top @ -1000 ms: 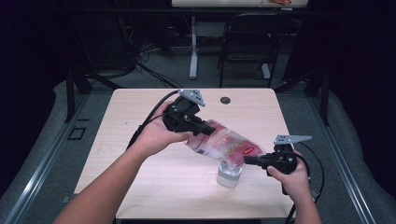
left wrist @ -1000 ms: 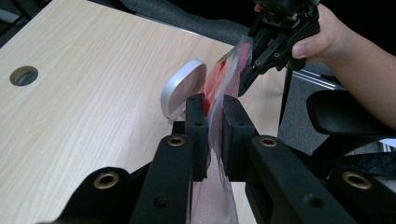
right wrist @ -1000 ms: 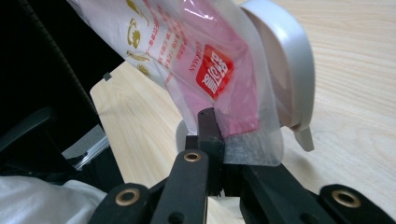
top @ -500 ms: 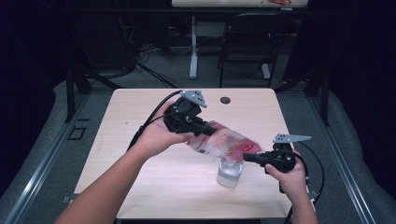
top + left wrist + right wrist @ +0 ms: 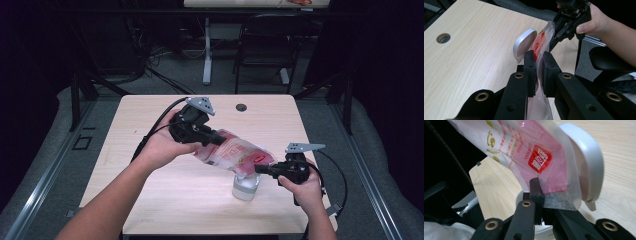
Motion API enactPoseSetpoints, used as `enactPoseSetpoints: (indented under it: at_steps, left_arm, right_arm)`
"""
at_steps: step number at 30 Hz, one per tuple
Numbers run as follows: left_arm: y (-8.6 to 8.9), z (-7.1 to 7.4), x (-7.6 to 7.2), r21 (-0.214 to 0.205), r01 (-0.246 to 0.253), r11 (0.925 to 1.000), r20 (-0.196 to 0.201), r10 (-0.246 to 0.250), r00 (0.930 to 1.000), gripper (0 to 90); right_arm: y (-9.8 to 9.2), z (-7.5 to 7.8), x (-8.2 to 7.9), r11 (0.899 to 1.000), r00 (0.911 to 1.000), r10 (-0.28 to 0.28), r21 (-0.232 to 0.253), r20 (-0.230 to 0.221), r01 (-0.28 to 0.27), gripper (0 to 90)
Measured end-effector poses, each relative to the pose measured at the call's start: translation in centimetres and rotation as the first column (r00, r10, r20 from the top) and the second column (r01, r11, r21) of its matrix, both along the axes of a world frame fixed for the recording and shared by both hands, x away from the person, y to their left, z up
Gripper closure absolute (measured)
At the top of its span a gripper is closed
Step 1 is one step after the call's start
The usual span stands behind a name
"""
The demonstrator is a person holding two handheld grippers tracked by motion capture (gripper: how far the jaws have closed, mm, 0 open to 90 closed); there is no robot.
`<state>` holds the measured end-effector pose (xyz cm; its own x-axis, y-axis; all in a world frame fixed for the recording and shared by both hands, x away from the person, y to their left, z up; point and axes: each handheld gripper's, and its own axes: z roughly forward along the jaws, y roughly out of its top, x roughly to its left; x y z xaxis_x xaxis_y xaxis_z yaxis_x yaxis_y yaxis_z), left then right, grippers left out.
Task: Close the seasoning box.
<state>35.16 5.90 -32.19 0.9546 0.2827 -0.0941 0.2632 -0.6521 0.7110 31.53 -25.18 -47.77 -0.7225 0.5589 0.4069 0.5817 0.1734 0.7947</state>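
- The bag (image 5: 235,155) hangs above the table (image 5: 150,190), stretched between the left gripper (image 5: 212,136) at its far-left end and the right gripper (image 5: 261,169) at its near-right end.
- The container (image 5: 246,186) stands on the table under the bag's right end.
- The table's hole (image 5: 241,107) lies at the far edge.

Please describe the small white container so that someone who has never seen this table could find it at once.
On the light wooden table, look at the near right part, beside the right gripper. The white container stands there under the low end of the clear pink-red bag held by both grippers. It is the one round white thing standing on the tabletop.
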Motion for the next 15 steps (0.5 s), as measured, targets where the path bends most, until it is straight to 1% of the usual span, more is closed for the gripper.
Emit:
enactPoseSetpoints:
  at_steps: [2, 4, 8, 15]
  left_arm:
    - [0.07, -0.01, -0.02, -0.002, -0.004, 1.0000, -0.005, 0.004, 1.0000, 84.0]
    - [0.10, -0.06, -0.01, 0.001, -0.003, 1.0000, -0.009, 0.003, 1.0000, 83.9]
    - [0.22, -0.14, 0.07, 0.006, 0.001, 1.0000, -0.010, -0.001, 1.0000, 83.7]
    - [0.13, -0.45, 0.15, -0.005, -0.005, 1.0000, -0.020, 0.005, 0.9998, 82.9]
  right_arm:
    - [0.08, 0.01, -0.08, 1.000, 1.0000, 0.002, 0.006, -0.004, -0.002, 89.7]
    - [0.09, 0.02, -0.07, 1.000, 0.9998, 0.016, -0.003, -0.014, -0.016, 89.8]
    - [0.14, -0.08, -0.09, 0.999, 0.9988, 0.039, 0.001, -0.031, -0.039, 89.9]
    - [-0.20, 0.05, -0.30, 0.998, 0.9979, 0.055, -0.010, -0.034, -0.056, 90.0]
